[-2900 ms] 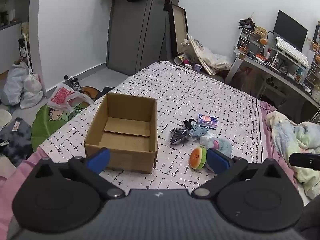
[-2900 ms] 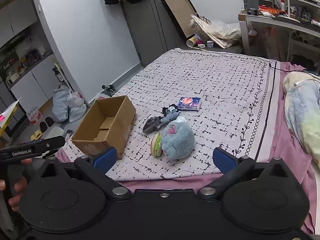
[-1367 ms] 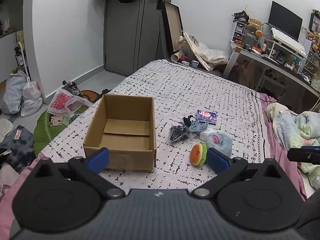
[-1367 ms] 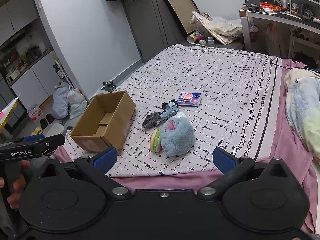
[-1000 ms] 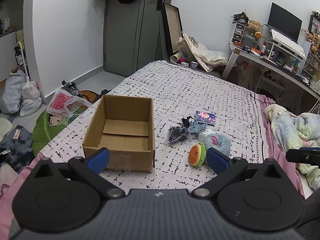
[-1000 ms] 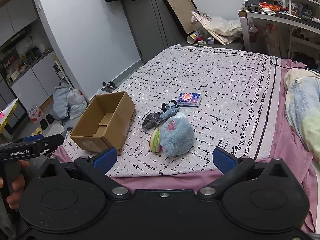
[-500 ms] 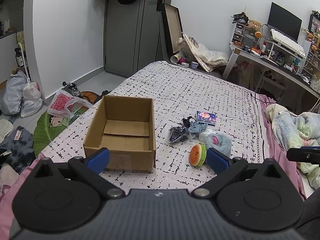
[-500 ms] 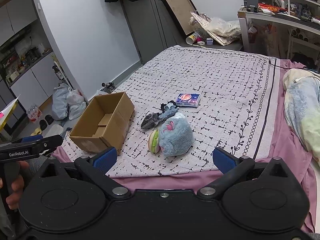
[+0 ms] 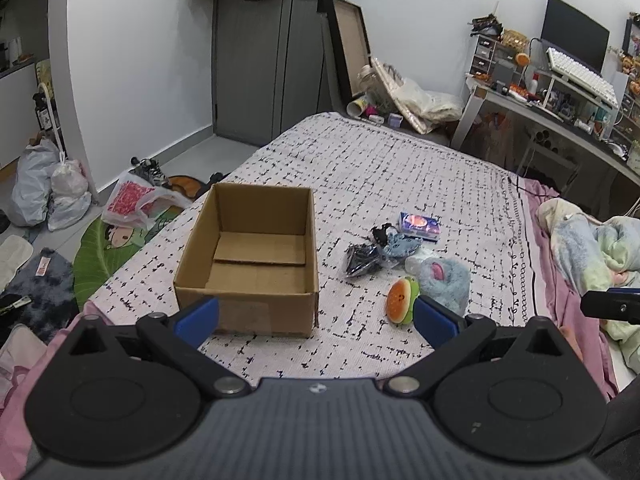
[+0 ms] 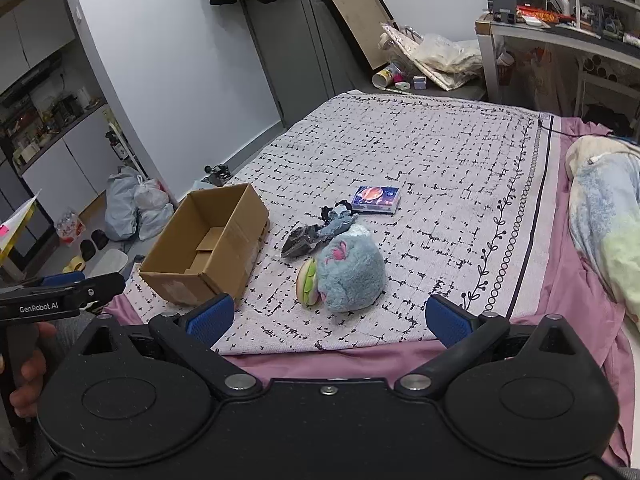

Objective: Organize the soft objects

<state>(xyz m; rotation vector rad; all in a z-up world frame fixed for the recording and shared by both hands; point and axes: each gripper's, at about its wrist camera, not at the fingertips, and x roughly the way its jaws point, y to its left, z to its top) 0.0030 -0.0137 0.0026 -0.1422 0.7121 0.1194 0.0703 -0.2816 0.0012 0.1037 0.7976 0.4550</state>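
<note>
Fuzz covers the round blue plush toy (image 10: pixel 352 276); fingers of both grippers spread wide, empty.

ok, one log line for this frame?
phase: pre-grasp | left gripper: open | right gripper: open | cardboard box: empty | blue plush, burger plush: on bed

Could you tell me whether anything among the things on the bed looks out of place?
The small printed box stands out: it looks rigid, unlike the blue plush toy and burger plush near it.
</note>
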